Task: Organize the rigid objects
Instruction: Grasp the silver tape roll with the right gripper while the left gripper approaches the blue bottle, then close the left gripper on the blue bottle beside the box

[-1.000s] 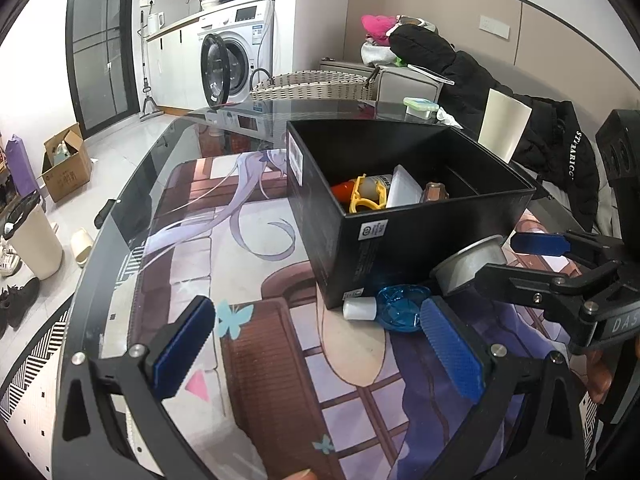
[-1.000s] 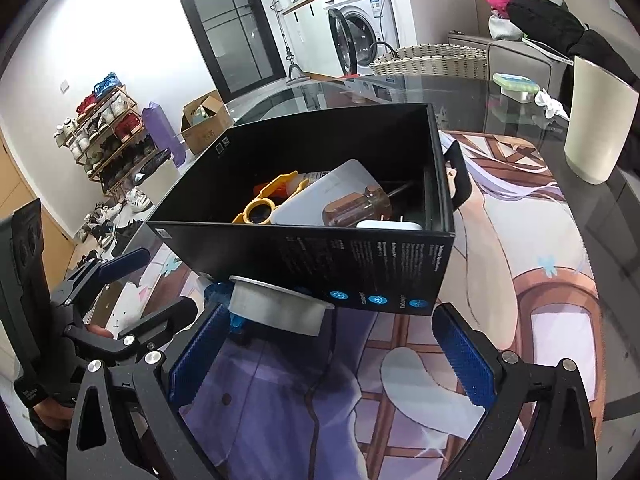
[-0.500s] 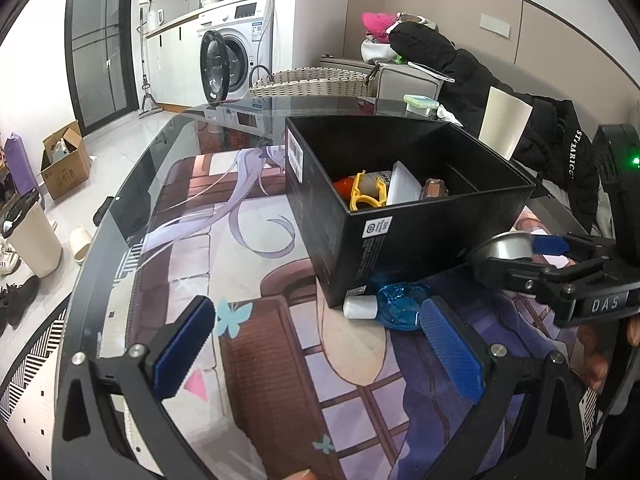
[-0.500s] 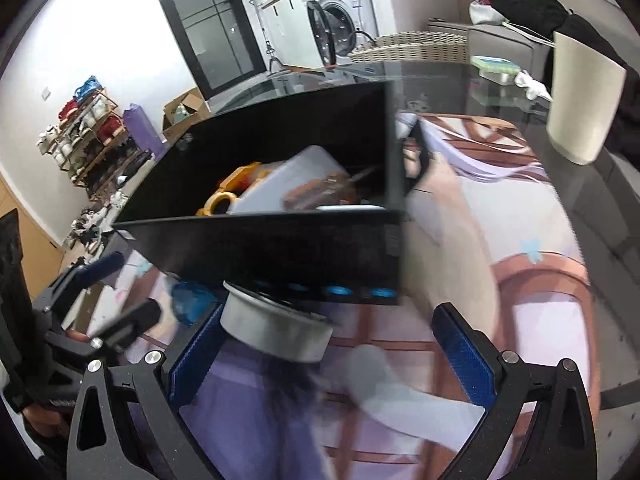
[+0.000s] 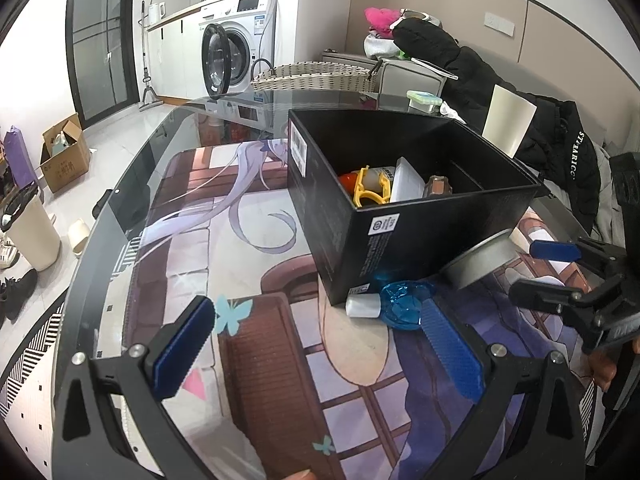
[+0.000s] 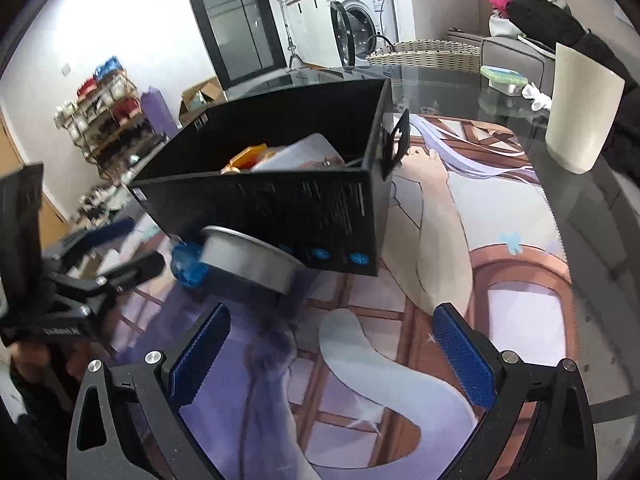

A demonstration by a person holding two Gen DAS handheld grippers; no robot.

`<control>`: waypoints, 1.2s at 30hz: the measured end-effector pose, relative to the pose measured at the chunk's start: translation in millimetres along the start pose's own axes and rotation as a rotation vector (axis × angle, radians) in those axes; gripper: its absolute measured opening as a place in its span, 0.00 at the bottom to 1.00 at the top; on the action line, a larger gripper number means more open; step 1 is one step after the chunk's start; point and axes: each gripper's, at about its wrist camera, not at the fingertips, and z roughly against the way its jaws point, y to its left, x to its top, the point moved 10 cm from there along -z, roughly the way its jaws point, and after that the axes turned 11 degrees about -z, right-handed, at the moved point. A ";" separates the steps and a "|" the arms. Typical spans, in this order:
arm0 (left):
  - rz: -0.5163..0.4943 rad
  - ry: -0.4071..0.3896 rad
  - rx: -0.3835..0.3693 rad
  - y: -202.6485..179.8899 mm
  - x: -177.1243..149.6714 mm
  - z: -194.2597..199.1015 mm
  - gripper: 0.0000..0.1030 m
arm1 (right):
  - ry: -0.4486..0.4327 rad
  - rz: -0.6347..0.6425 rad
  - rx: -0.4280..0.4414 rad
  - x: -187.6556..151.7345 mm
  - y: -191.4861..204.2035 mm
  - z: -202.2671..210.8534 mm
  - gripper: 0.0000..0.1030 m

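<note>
Both our left claw (image 5: 320, 350) and right claw (image 6: 330, 352) gape empty above the illustrated mat (image 5: 248, 360) on the glass tabletop (image 5: 168, 140), the metal bowl (image 6: 250, 258) leaning against the black box (image 5: 400, 216), a washing machine (image 5: 240, 48) beyond.

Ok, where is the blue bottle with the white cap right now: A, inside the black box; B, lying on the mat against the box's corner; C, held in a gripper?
B: the blue bottle lies on the mat by the black box corner, no gripper touching it.
</note>
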 end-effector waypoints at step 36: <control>0.009 0.017 -0.002 1.8 -2.0 -2.4 1.00 | -0.023 0.019 0.063 -0.2 27.0 1.1 0.17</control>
